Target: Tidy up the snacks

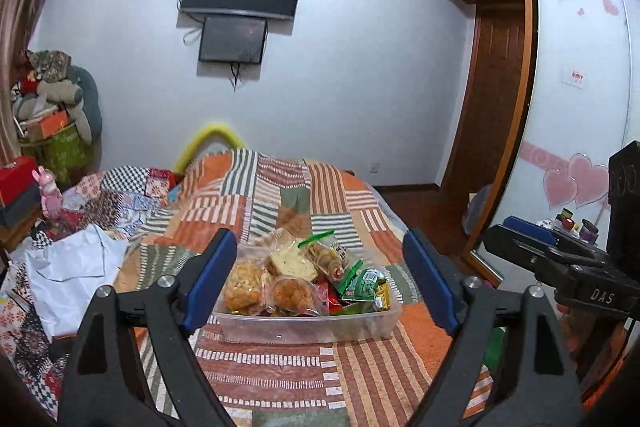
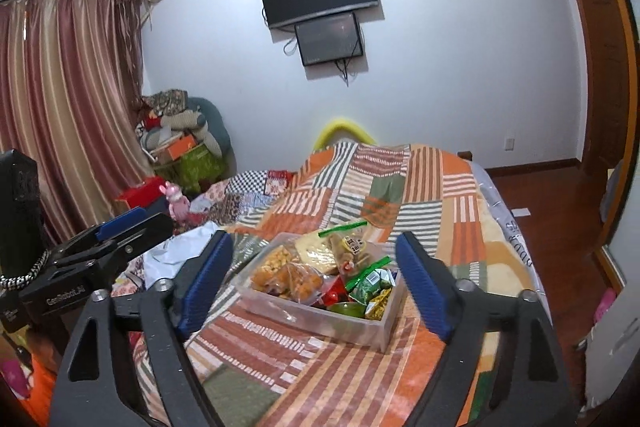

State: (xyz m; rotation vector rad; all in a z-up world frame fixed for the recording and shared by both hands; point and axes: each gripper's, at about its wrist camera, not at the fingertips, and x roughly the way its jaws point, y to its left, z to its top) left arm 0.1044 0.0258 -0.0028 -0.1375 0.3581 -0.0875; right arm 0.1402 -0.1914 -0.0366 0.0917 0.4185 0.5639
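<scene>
Clear plastic forms the shallow storage box [image 1: 308, 327] that sits on the patchwork bedspread [image 1: 280, 379] toward the near end of the bed, filled to above its rim with bagged snacks: golden fried pieces [image 1: 242, 285] at the left, sliced bread in a zip bag [image 1: 292, 259] behind them, a green-sealed bag of pastries [image 1: 330, 251] at the rear, and small green sachets [image 1: 366, 283] with red and yellow packets at the right. Both tools hover short of the box and touch nothing. The left gripper [image 1: 320, 275] stands with its blue pads spread wide and nothing between them; the right gripper [image 2: 316, 283] is likewise released and empty, its jaws framing the box from the right-hand side. No loose snack shows on the bedspread around the box, so the sorting appears close to finished, though what lies beneath the top layer cannot be told. Risks from here are judged as follows: the heaped bags stand proud of the rim, so a careless pass of either finger could sweep one onto the bed; the soft, yielding bedding could let the light box tip if pressed at one edge; and thin, slippery bag film could slide from the pads if pinched at a corner.
</scene>
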